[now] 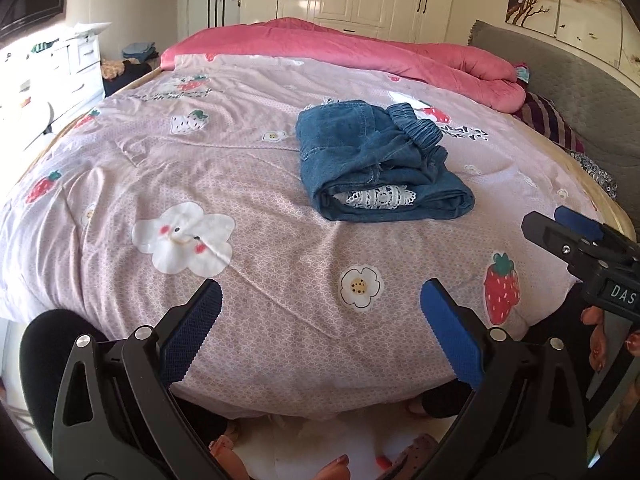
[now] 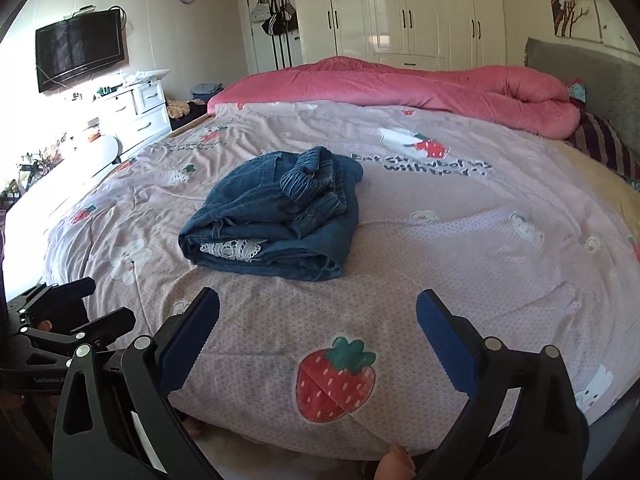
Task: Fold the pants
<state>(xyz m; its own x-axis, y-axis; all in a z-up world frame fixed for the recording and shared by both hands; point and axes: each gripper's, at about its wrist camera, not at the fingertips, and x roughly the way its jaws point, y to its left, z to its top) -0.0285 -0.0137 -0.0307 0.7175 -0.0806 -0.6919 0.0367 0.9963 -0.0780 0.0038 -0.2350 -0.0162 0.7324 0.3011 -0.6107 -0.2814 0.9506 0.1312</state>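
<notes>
Two grippers were in our hands, and neither held anything. Our left gripper (image 1: 320, 312) hung over the near edge of the bed with its blue-padded fingers (image 1: 444, 320) spread wide apart, only the pink strawberry-print bedspread (image 1: 240, 184) showing between them. Our right gripper (image 2: 318, 316) was likewise spread wide above a big printed strawberry (image 2: 336, 380) on that same bedspread (image 2: 460, 248); in the left wrist view it (image 1: 560, 220) poked in at about 3 o'clock, well apart from the cloth bundle. The pants (image 1: 380, 164), blue denim, lay folded into a thick, somewhat lumpy packet on the bedspread, at roughly 1 o'clock from our left gripper and at about 11 o'clock from our right one (image 2: 276, 220). White lace trim (image 2: 232, 248) peeked out of the near fold, and the ribbed elastic waistband (image 2: 312, 176) sat bunched on top. Beyond the pants, at 12 o'clock, a pink quilt (image 2: 420, 84) lay heaped along the far side of the bed.
</notes>
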